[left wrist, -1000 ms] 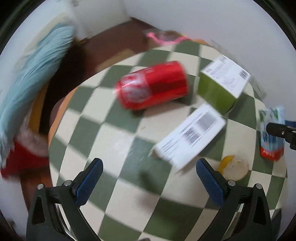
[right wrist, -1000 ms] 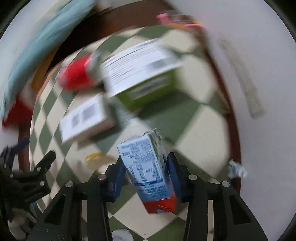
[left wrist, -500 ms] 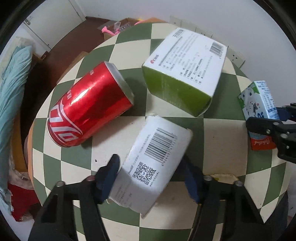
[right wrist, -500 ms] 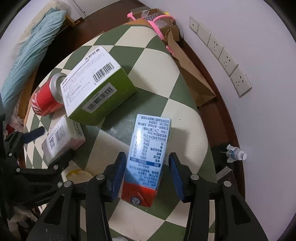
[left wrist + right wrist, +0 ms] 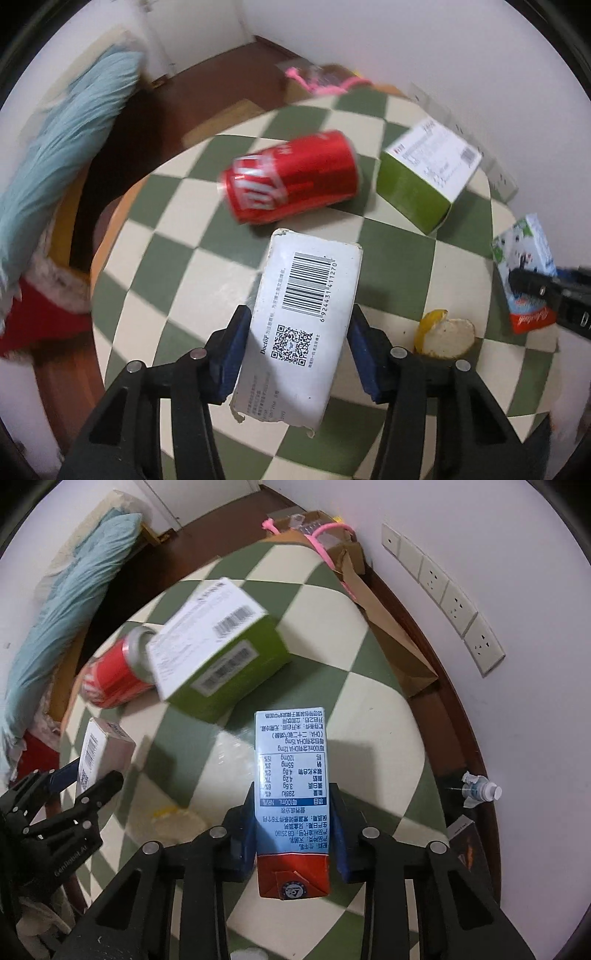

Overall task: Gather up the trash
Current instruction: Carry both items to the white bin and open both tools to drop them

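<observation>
At six o'clock of the left wrist view, the left tool (image 5: 297, 354) is closing, pads on the white box (image 5: 303, 325), seemingly lifted off the checkered bench (image 5: 155, 280); a red can (image 5: 291, 177) lies at twelve. At six o'clock of the right view, the right tool (image 5: 291, 834) is clamped on the milk carton (image 5: 291, 797). Pickup looks done; next, carrying both to a bin, none visible.

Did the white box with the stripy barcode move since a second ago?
Yes. The white box lay flat on the checkered table before; now it sits between the closing left gripper jaws, nearer the red can.
</observation>
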Motion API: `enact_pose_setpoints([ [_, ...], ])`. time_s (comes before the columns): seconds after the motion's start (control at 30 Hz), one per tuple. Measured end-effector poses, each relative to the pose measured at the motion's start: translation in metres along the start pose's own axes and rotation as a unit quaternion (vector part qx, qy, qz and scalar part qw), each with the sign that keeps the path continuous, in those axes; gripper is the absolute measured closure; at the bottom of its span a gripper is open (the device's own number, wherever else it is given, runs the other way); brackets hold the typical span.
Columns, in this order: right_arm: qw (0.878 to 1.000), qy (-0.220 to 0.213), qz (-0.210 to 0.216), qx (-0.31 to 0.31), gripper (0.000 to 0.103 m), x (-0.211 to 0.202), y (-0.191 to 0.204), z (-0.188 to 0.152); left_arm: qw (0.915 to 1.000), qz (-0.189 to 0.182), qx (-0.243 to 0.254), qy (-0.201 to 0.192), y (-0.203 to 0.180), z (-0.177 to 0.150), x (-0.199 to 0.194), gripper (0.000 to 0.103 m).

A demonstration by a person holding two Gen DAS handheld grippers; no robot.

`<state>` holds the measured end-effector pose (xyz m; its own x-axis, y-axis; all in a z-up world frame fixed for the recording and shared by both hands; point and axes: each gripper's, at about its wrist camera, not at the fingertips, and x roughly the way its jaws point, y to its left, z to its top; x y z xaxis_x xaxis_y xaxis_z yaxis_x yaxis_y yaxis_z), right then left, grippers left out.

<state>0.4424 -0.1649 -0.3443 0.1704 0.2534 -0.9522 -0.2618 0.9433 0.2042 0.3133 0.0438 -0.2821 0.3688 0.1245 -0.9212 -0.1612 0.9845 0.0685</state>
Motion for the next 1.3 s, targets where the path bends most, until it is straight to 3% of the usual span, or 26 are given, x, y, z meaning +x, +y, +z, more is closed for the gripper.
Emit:
enact_pose_setpoints([
  [0.43,0.995,-0.058,0.060,-0.055,0.069,-0.070,0.067,-0.040,0.9884,0.012,-0.117,-0.097,0.083,-0.041,-0.098,0.055],
  [0.6,0.988,-0.075,0.097,-0.094,0.069,-0.099,0.119,-0.055,0.9807,0.018,-0.159,-0.113,0.129,-0.074,-0.132,0.055],
  [0.83,0.969,-0.077,0.168,-0.166,0.069,-0.123,0.222,-0.090,0.9667,0.058,-0.211,-0.133,0.205,-0.129,-0.179,0.055],
  [1.0,0.951,-0.057,0.216,-0.216,0.069,-0.119,0.303,-0.123,0.9527,0.089,-0.260,-0.130,0.263,-0.177,-0.193,0.055],
  [1.13,0.934,-0.029,0.241,-0.262,0.069,-0.102,0.377,-0.158,0.9393,0.095,-0.311,-0.110,0.313,-0.220,-0.181,0.055],
  [1.3,0.924,0.011,0.236,-0.302,0.069,-0.059,0.446,-0.193,0.9174,0.048,-0.391,-0.056,0.374,-0.272,-0.131,0.055],
])
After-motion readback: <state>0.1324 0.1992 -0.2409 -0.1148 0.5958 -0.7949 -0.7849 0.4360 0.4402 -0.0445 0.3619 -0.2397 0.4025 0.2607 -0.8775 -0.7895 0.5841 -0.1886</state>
